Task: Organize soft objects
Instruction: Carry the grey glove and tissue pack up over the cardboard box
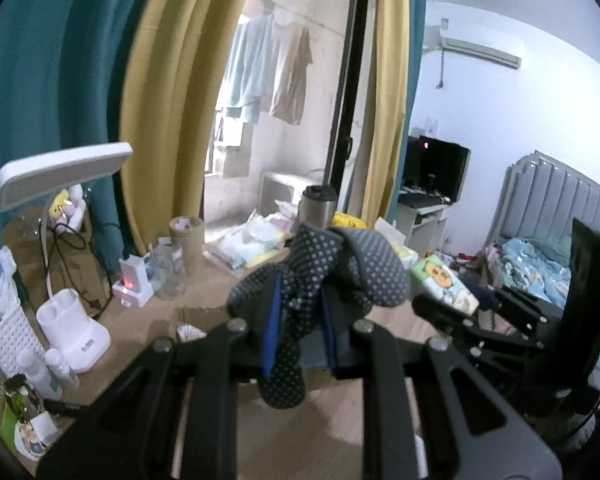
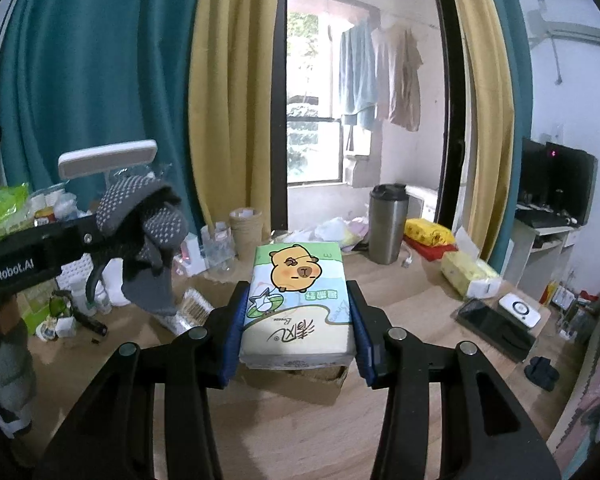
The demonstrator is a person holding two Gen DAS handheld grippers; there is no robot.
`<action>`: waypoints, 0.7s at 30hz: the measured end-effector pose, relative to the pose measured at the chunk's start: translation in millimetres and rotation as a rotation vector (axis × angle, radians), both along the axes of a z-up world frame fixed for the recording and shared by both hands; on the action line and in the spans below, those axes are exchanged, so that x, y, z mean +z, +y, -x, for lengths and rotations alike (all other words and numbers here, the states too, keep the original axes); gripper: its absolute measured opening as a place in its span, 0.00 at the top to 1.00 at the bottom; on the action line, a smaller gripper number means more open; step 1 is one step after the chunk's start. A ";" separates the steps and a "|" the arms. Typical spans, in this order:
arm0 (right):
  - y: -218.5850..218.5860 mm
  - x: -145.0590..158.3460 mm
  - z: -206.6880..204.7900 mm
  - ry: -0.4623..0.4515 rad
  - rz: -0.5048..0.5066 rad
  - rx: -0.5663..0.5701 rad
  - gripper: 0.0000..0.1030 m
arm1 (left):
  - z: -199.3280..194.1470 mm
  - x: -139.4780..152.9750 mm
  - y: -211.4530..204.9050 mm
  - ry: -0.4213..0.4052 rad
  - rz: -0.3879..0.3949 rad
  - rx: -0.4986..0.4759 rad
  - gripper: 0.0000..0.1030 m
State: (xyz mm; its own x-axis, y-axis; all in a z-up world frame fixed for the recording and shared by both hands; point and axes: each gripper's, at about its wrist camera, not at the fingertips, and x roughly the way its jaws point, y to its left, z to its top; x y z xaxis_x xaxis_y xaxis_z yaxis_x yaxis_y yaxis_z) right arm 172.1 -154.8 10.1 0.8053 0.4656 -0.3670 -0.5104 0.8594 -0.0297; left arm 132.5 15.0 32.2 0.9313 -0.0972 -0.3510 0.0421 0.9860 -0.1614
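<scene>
My left gripper (image 1: pixel 300 316) is shut on a dark grey dotted sock (image 1: pixel 328 268), which hangs in folds above the wooden table (image 1: pixel 140 320). The same sock (image 2: pixel 148 224) and the left gripper (image 2: pixel 112 236) show at the left of the right wrist view. My right gripper (image 2: pixel 298 320) is shut on a tissue pack (image 2: pixel 298 300) printed with a cartoon capybara, held flat above the table (image 2: pixel 412 308). That tissue pack (image 1: pixel 446 284) also appears at the right of the left wrist view, in the right gripper's black fingers (image 1: pixel 436 312).
A cardboard box (image 2: pixel 320 380) sits under the held pack. A steel tumbler (image 2: pixel 388 224), yellow tissue packs (image 2: pixel 468 272), a phone (image 2: pixel 496 328) and a white device (image 2: pixel 520 310) lie to the right. A desk lamp (image 1: pixel 60 168), white basket (image 1: pixel 8 332) and bottles crowd the left edge.
</scene>
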 end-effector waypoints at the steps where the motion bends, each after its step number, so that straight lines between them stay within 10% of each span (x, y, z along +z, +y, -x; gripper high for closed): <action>1: 0.0 2.8 -1.5 -0.003 0.001 -0.003 0.53 | -1.3 2.0 1.0 -0.005 0.004 -0.001 0.81; 21: 12.5 12.9 -41.7 -0.008 0.038 -0.050 0.53 | -65.3 -15.6 -5.4 0.018 0.008 -0.045 0.81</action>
